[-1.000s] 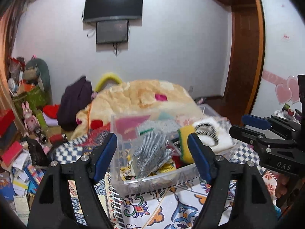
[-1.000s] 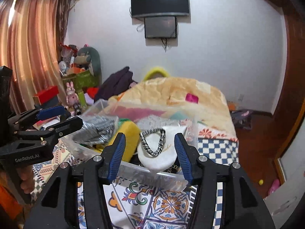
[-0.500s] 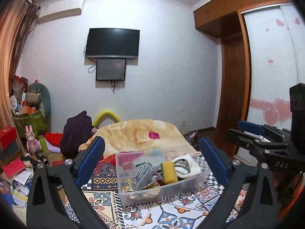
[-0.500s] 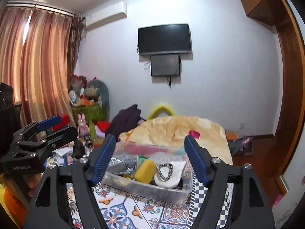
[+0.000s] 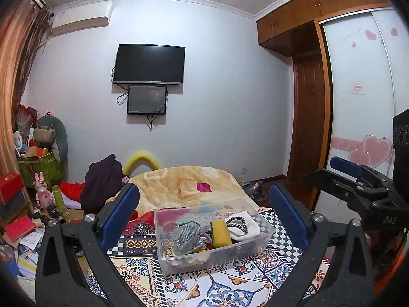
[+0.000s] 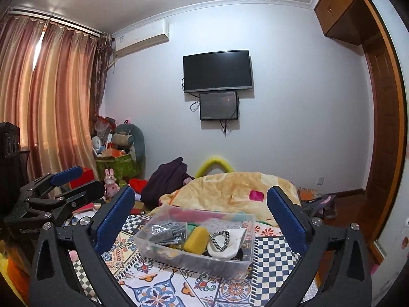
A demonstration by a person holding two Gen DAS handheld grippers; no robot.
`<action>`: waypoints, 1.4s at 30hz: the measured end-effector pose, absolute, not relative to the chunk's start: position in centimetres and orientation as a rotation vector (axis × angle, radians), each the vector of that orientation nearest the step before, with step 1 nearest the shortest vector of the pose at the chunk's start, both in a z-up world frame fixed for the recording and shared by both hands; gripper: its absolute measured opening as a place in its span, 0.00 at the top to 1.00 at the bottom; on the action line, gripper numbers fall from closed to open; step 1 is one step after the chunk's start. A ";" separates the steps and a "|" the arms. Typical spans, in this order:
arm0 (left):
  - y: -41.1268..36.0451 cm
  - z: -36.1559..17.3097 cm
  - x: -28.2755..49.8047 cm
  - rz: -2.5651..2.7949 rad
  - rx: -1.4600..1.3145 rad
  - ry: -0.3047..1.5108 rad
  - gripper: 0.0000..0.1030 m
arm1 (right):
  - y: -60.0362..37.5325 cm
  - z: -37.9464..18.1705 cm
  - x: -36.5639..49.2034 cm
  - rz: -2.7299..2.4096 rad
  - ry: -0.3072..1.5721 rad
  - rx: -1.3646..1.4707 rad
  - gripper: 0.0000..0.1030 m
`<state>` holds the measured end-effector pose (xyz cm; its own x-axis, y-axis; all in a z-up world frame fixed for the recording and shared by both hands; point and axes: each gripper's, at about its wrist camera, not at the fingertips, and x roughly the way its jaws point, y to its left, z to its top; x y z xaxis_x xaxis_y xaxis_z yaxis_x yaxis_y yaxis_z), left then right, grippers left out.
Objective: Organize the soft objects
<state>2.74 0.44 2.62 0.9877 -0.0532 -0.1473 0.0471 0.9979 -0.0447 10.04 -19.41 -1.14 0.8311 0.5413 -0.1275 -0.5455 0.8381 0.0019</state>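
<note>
A clear plastic bin (image 5: 260, 240) sits on the patterned bedspread (image 5: 230, 286). In it lie a silver-grey cloth (image 5: 186, 238), a yellow sponge (image 5: 220, 232) and a white item with a black-and-white braided band (image 5: 241, 225). The bin also shows in the right wrist view (image 6: 196, 261), with the sponge (image 6: 195, 239) and the white item (image 6: 230, 243). My left gripper (image 5: 203, 215) is open and empty, held back from the bin. My right gripper (image 6: 200, 217) is open and empty too. Each gripper shows at the edge of the other's view.
A yellow blanket (image 5: 184, 186) lies heaped behind the bin, with a dark garment (image 5: 102, 184) at its left. Toys, boxes and books (image 5: 28, 204) crowd the floor at left. A wardrobe (image 5: 358, 102) stands at right. A TV (image 5: 149, 64) hangs on the far wall.
Both grippers have pulled back and up from the bin and opened wider. The bin now looks smaller and farther away.
</note>
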 end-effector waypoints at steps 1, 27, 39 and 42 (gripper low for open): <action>0.5 2.6 2.7 -0.050 -0.042 0.149 0.00 | -19.3 -1.1 10.1 0.571 0.123 -0.036 0.00; 0.6 2.4 3.1 -0.051 -0.051 0.170 0.00 | -20.2 -1.3 10.0 0.579 0.135 0.001 0.00; 0.4 2.4 3.1 -0.061 -0.048 0.175 0.00 | -20.4 -1.3 10.0 0.582 0.135 0.005 0.00; 0.3 2.4 3.1 -0.064 -0.048 0.175 0.00 | -20.3 -1.2 10.0 0.584 0.138 0.004 0.00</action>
<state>3.08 0.33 2.42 0.9827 -0.0677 -0.1722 0.0593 0.9968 -0.0534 10.01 -20.34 -1.25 0.8253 0.5500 -0.1285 -0.5494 0.8345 0.0431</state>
